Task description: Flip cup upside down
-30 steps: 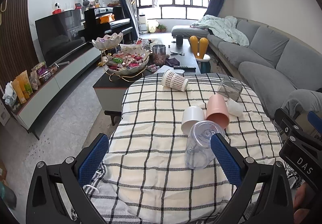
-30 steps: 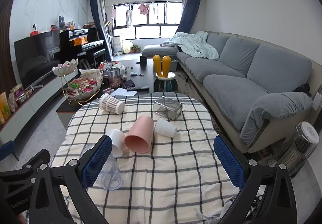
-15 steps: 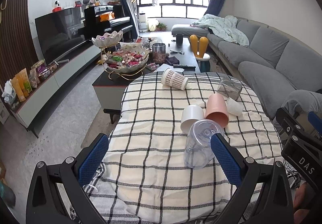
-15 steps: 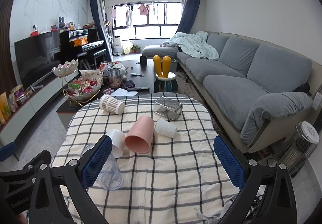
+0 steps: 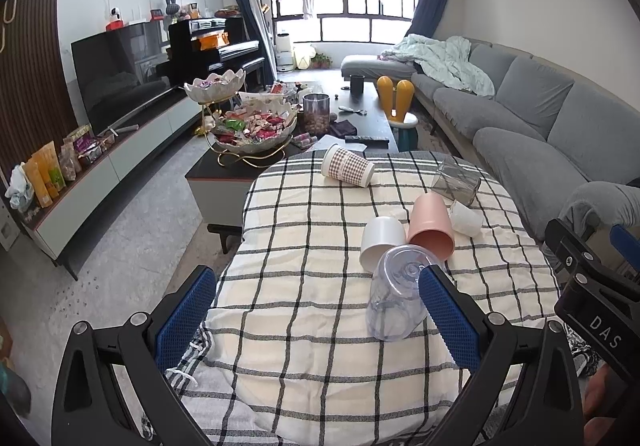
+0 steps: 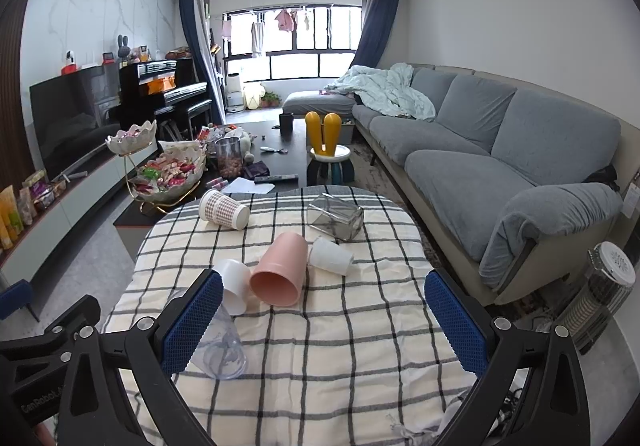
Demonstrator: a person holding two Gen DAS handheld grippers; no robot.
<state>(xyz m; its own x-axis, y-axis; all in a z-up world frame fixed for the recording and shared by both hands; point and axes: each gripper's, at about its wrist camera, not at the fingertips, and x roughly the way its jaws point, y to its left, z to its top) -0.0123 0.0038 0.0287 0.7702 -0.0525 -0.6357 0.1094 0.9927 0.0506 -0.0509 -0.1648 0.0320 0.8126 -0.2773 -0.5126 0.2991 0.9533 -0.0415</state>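
Little has moved since the earlier frames: the left view has shifted only slightly, with the table seen marginally lower, and the cups lie where they lay. The left gripper (image 5: pixel 318 310) is held wide open above the near edge of the checked tablecloth (image 5: pixel 304 246), nothing between its blue pads (image 5: pixel 186 312). The right gripper (image 6: pixel 322 320) is likewise spread wide and empty over the cloth.

Six cups are seen on their sides. The clear cup (image 5: pixel 396 294) lies nearest, just beside the left gripper's right pad. Behind it the white cup (image 5: pixel 382 240) and the pink cup (image 5: pixel 432 224) lie close together, apparently touching, with a small white cup (image 5: pixel 466 217) at the pink cup's far side. Farther back a glass (image 5: pixel 456 185) and a checked paper cup (image 5: pixel 348 167) are seen, well apart. A grey sofa (image 6: pixel 500 149) runs along the right.
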